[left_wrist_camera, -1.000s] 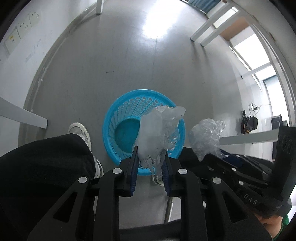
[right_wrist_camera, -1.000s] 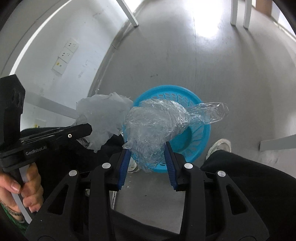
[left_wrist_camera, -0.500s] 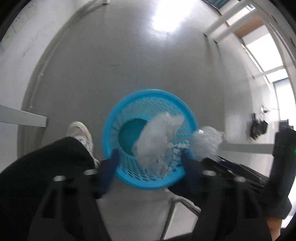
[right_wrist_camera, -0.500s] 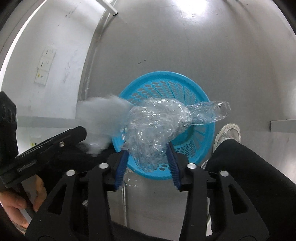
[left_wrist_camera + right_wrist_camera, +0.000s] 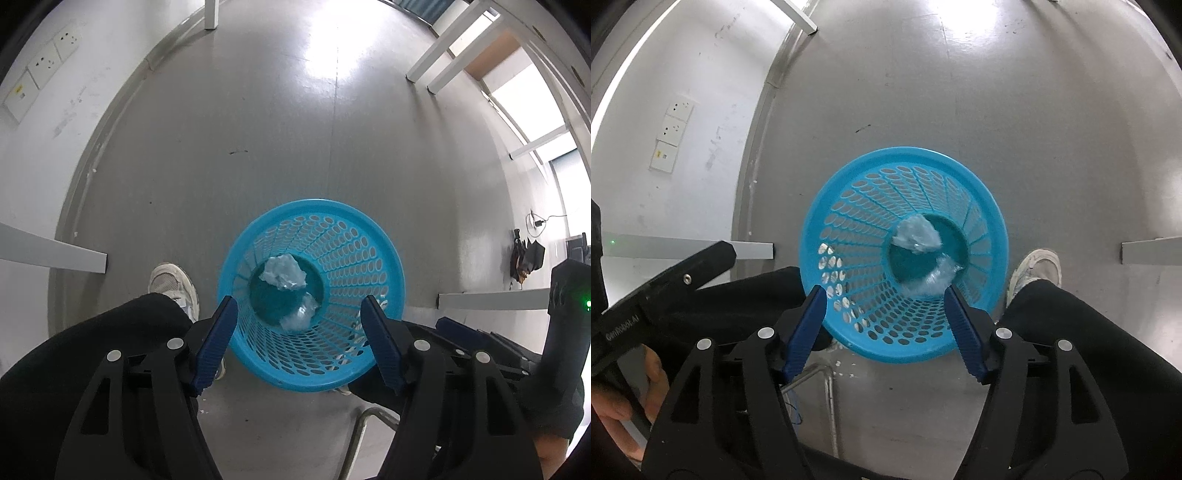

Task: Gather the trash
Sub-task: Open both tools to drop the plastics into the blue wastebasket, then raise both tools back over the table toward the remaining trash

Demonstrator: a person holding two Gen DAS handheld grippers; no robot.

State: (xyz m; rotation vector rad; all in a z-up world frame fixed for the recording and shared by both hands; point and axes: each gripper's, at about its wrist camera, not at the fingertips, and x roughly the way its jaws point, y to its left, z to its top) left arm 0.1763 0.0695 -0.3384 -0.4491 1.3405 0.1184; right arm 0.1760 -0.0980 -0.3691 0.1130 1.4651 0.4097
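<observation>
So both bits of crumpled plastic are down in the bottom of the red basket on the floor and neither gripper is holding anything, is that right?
Only the colour is wrong: the basket is blue, as both wrist views show. Both crumpled plastic pieces, the whitish one and the clear one, lie in its bottom. The left gripper is open and empty; the right gripper holds nothing, its jaws opening.

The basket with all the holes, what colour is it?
Bright blue basket, best seen from the right wrist view.

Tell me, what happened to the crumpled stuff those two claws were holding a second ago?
Both let go. The left claw dropped its white wad and the right claw, jaws opening, its clear plastic wrap; both fell to the bottom of the blue basket. The basket stayed put.
</observation>
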